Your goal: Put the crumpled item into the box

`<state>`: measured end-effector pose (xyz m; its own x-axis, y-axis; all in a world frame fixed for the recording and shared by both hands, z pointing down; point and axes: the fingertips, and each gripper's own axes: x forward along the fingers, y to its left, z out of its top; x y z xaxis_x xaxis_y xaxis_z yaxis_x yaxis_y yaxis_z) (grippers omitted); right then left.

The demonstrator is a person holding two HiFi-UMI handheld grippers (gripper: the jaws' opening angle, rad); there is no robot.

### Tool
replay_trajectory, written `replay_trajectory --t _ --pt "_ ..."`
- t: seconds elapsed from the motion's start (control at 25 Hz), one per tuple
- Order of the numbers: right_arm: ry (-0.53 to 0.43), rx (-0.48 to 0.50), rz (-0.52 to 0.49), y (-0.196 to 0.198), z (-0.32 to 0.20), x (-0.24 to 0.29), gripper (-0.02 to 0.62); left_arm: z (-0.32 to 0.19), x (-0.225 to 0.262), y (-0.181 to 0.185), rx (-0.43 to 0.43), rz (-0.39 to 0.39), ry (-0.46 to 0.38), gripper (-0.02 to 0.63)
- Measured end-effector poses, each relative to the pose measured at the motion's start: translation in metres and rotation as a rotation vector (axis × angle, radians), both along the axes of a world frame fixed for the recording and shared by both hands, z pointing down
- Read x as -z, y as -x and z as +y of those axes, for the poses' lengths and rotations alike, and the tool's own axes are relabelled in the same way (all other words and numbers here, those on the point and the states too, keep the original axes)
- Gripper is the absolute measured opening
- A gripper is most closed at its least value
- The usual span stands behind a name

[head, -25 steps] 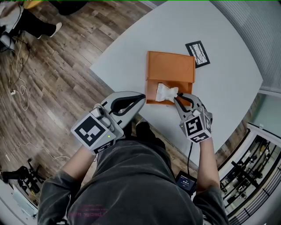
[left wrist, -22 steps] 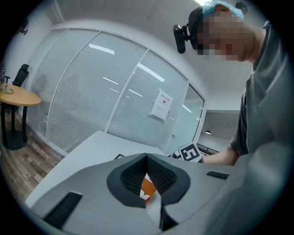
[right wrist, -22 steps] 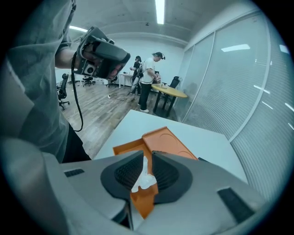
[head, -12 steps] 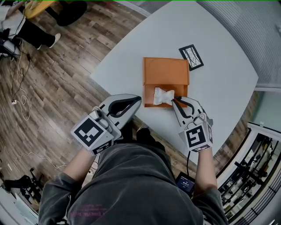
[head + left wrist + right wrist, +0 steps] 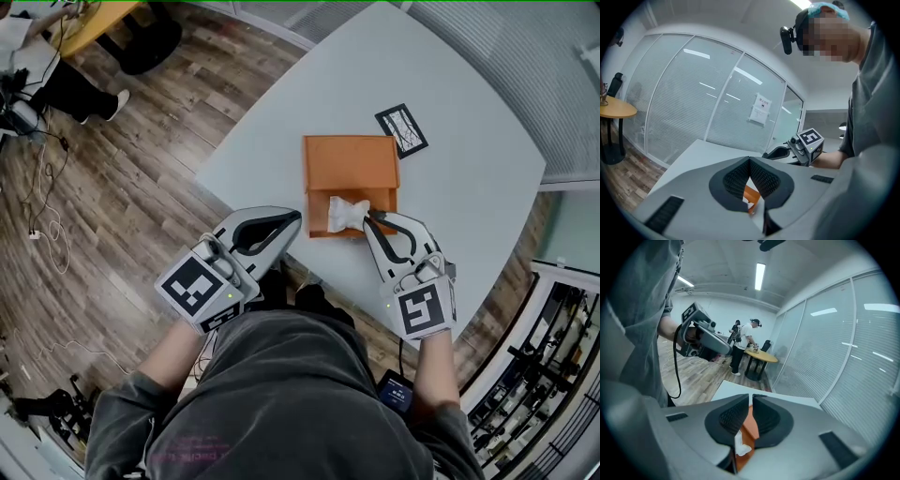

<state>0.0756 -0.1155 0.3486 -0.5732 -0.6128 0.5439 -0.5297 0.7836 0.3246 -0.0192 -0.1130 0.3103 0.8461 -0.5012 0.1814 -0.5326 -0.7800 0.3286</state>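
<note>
Grey shell, black pads: my right tool (image 5: pixel 750 400) is clenched, pads nearly touching with only a sliver of gap. It looks pinched on one end of the white crumpled item (image 5: pixel 345 211). The head view has that end right at the tool tip, with the rest spreading away to the tool's left. The item sits low inside the open near half of the orange box (image 5: pixel 352 159), directly ahead of the tip. It seems to rest on the box floor rather than hang.

My left tool (image 5: pixel 297 218) is also clenched, tips meeting, nothing between them. It idles off to the left of the right tool, short of the box's near corner and not touching it.

Step, my read: placement is at its end, item in the box, release not yet done. The next move calls for parting the right jaws and backing the tool straight out, without dragging the paper over the near wall. The paper is light and may cling to a pad, so a slow opening is the safe bet.

Farther out past the box, a black-bordered card (image 5: pixel 401 129) lies on the pale tabletop (image 5: pixel 459 197), well beyond both tools.

Hard to tell:
- The exact pinch point, since the pads cover it in the right gripper view.
- Whether the flat far half of the box is a lid or a flap.
- The box's near wall, which is partly hidden behind the right tool.
- What is printed on the card, which is too small to read.
</note>
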Motion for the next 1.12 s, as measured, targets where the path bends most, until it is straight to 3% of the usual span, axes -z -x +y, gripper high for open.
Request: replay_trajectory --t 0.44,0.88,1.12 --pt "-0.043 -0.075 -0.194 0.004 -0.001 0.043 0.006 -0.007 0.016 -0.005 -0.027 0.011 -0.037 0.012" --pt "0.002 -0.141 -0.414 -0.004 -0.006 0.076 0.006 -0.013 0.030 -0.013 -0.058 0.012 -0.068 0.012" --pt "0.057 -0.180 -0.581 -0.017 -0.008 0.085 0.005 -0.014 0.034 -0.019 -0.080 0.008 -0.081 0.012"
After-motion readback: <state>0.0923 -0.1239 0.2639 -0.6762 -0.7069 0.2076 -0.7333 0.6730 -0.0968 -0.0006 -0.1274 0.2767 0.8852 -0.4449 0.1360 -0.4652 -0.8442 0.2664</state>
